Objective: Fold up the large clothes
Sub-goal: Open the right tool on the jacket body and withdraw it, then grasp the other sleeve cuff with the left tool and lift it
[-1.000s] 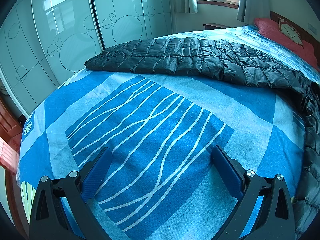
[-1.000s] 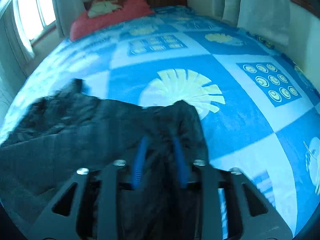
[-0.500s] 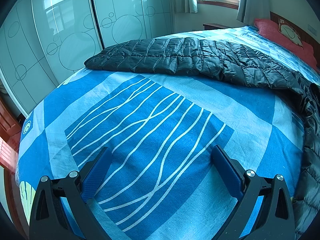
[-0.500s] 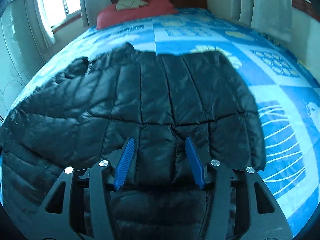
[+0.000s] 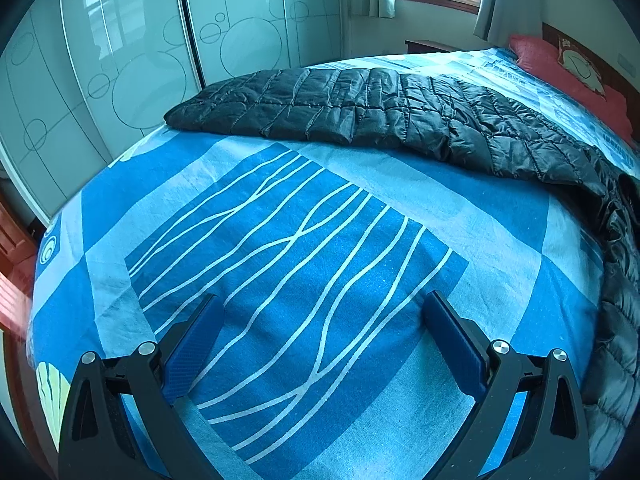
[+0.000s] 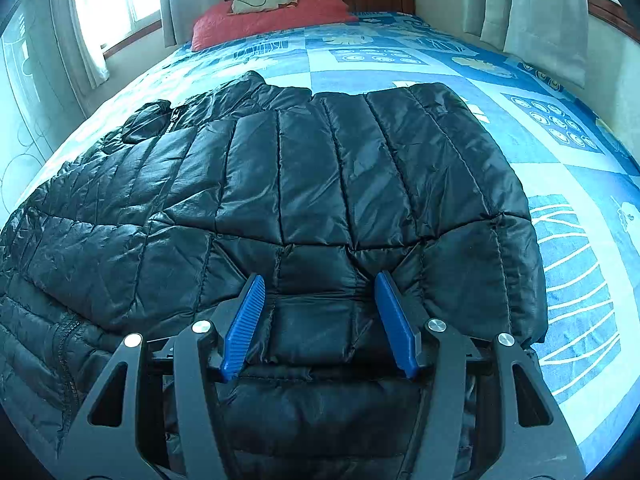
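Right wrist view: my right gripper (image 6: 319, 320) sits low over the black puffer jacket (image 6: 304, 184), blue pads apart with a quilted panel between them. Jaws look parted, not clamped, so I'd call it released.
Left gripper: left gripper (image 5: 320, 340) is wide open over bare bedspread (image 5: 280, 248) near the foot of the bed, holding nothing and touching nothing as far as I can see.
Jacket: spread across the middle of the bed, running from the wardrobe-side edge toward the other side. One flap or sleeve section lies doubled over the body on the right, its outer edge well short of the bed's right edge.
Far end: collar area points toward the red pillow (image 6: 272, 12) and headboard, well apart from both.
Progress: I'd guess one side fold is laid down, fairly flat. Long tail of the jacket toward the wardrobe (image 5: 120, 60) side looks unfolded.
Left to do: probably bring that far side in, then fold lengthwise into a compact bundle. So early-to-middle, not close to finished.
Handling: puffy and slippery-looking, folds may spring back open.
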{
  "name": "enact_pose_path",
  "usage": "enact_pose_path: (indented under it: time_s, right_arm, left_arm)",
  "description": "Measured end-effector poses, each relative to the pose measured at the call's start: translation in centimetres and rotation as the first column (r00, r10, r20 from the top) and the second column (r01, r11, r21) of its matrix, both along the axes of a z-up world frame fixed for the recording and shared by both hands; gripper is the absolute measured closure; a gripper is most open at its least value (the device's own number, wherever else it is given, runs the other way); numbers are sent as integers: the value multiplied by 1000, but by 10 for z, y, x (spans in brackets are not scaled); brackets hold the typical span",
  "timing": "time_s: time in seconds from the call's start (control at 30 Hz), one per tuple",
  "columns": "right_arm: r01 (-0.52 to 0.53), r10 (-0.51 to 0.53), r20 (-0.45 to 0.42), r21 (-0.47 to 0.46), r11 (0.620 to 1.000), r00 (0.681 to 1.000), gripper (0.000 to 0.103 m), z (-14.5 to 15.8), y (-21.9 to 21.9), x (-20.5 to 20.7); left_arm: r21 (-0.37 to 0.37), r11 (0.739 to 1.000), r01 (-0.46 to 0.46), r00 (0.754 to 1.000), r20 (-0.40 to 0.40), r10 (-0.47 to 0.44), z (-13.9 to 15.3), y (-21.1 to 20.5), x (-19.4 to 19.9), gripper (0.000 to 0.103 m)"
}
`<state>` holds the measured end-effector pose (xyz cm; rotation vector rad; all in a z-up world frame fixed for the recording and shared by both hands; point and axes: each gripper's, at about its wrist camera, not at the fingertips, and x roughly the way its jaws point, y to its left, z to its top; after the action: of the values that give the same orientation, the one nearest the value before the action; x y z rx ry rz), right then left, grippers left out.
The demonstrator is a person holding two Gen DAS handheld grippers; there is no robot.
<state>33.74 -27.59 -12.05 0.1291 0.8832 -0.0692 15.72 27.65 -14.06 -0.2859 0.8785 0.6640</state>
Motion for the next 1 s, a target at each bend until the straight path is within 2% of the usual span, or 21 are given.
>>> enact_pose_path:
  time_s: [0.23, 0.3, 0.47, 0.53, 0.73, 0.83, 1.0]
  right_arm:
    - [0, 0, 1, -30, 1000, 1000, 45, 2, 3, 0]
    - [-2, 2, 1, -30, 1000, 1000, 45, 2, 2, 0]
    - [-1, 1, 2, -33, 999, 1000, 45, 1, 3, -1]
    - [-1, 1, 2, -32, 999, 1000, 45, 1, 3, -1]
    - [0, 0, 1, -40, 999, 1000, 45, 1, 3, -1]
    - [0, 0, 1, -48, 999, 1000, 45, 2, 4, -2]
    - [1, -1, 0, -58, 998, 1000, 45, 3, 5, -2]
  left_arm:
    - [-57, 998, 31, 999, 23, -30, 7, 15, 4, 4]
    - [-89, 996, 27, 999, 46, -23, 9, 29, 7, 4]
    - [-105, 994, 8, 996, 87, 1, 13, 64, 21, 5]
    - [-150, 989, -10, 993, 115, 27, 12, 85, 25, 5]
    - [-223, 975, -20, 977, 204, 66, 13, 133, 36, 5]
    - [-271, 962, -22, 957, 272, 99, 13, 155, 38, 5]
    - [-302, 953, -5, 936, 333, 111, 14, 176, 43, 5]
